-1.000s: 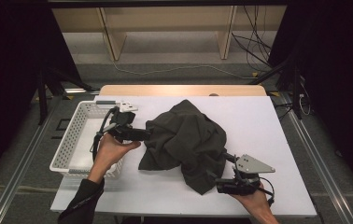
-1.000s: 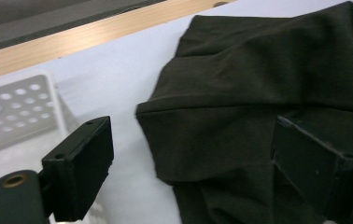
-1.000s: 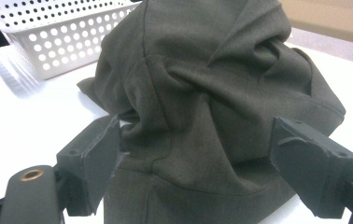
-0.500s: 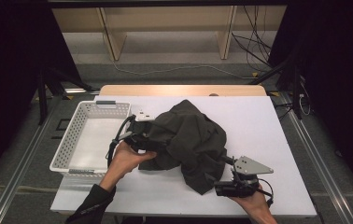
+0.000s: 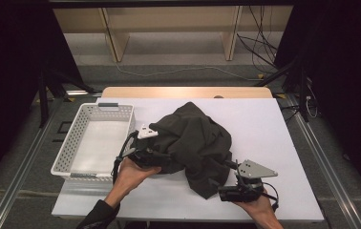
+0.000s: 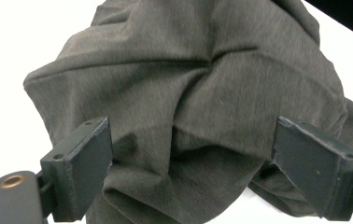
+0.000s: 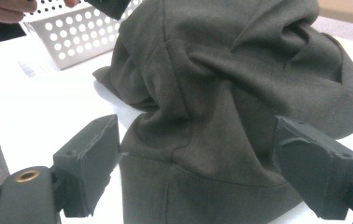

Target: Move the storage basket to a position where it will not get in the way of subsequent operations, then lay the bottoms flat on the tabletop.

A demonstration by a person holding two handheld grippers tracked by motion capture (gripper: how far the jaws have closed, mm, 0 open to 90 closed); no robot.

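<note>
Currently both tongs released: left tongs (image 5: 162, 156) pressed against the dark garment (image 5: 197, 143) heaped mid-surface (image 5: 274, 129), at its 9 o'clock edge, right tongs (image 5: 219, 183) at its 5 o'clock hem, white basket (image 5: 69, 152) at 9 o'clock.

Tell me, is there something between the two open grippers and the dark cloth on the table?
Nothing visible. The left gripper has its open jaws on either side of a fold of the dark cloth. The right gripper faces the cloth's near edge, also with open jaws.
</note>
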